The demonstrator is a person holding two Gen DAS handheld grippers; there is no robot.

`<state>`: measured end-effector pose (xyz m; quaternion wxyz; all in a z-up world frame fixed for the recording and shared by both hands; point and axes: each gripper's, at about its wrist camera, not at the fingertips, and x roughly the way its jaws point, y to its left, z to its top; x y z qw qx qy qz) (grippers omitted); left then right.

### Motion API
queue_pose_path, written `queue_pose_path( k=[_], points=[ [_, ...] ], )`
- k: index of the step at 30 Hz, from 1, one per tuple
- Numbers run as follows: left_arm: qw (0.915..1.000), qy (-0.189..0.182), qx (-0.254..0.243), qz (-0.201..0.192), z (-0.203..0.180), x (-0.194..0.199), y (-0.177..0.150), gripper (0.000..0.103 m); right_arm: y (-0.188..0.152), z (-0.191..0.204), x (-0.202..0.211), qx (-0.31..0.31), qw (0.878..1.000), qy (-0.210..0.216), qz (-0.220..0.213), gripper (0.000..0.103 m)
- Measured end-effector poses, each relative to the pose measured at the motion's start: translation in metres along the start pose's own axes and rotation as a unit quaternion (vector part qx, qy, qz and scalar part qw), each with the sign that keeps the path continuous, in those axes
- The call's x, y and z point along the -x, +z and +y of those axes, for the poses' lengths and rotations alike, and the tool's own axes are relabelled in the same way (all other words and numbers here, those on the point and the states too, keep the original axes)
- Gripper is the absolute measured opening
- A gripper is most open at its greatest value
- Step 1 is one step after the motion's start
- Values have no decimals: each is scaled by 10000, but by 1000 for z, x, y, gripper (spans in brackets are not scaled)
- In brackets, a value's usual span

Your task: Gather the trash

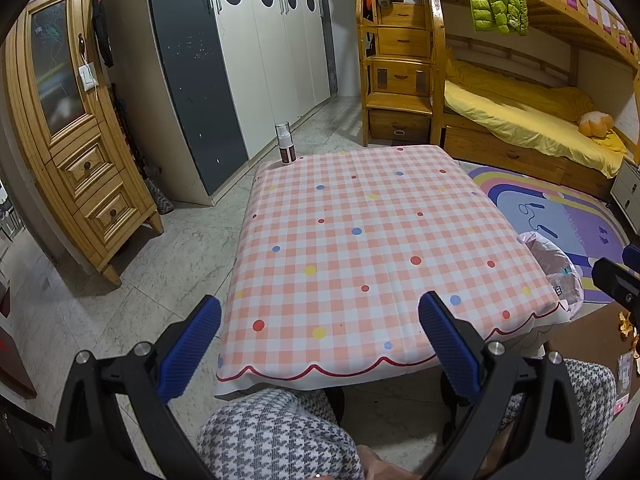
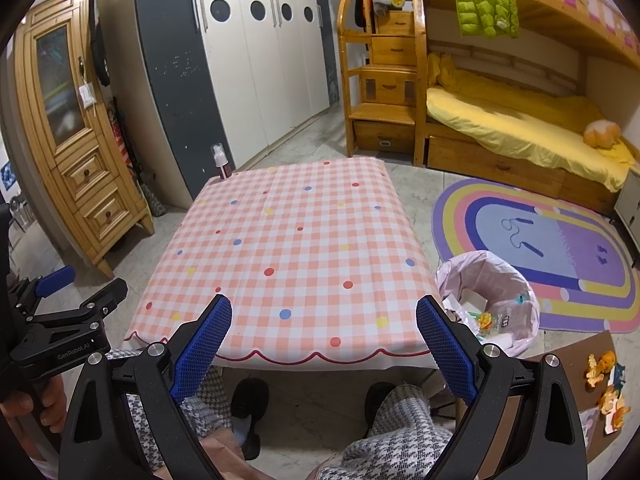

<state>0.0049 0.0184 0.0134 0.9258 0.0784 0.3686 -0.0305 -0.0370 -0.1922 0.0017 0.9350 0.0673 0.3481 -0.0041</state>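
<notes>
Right wrist view is filled mostly by the tabletop [image 2: 296, 248], covered in a pink checked cloth with coloured dots, and nothing but a small spray bottle [image 2: 221, 162] is seen on it, at its far left corner. A bin [image 2: 490, 300] lined with a pale pink bag is placed on the floor just beside the tabletop's right edge, with scraps of trash inside. Orange peel [image 2: 606, 384] is scattered on brown cardboard at the lower right, near the bin and well apart from both tongs. The right tongs [image 2: 324, 344] are held wide apart over the near edge of the tabletop, gripping nothing. The left tongs [image 1: 320, 344] are likewise spread wide and empty.
</notes>
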Motion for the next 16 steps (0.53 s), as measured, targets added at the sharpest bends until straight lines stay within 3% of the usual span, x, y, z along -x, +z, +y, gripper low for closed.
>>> queue_pose_path(
  k=[10, 16],
  points=[
    [9998, -135, -125, 12, -5, -5, 0, 96, 0, -2, -1, -49, 10000, -6, -3, 92],
    [9994, -232, -215, 104, -14, -15, 0, 96, 2, -25, 0, -346, 9991, -191, -127, 93]
  ],
)
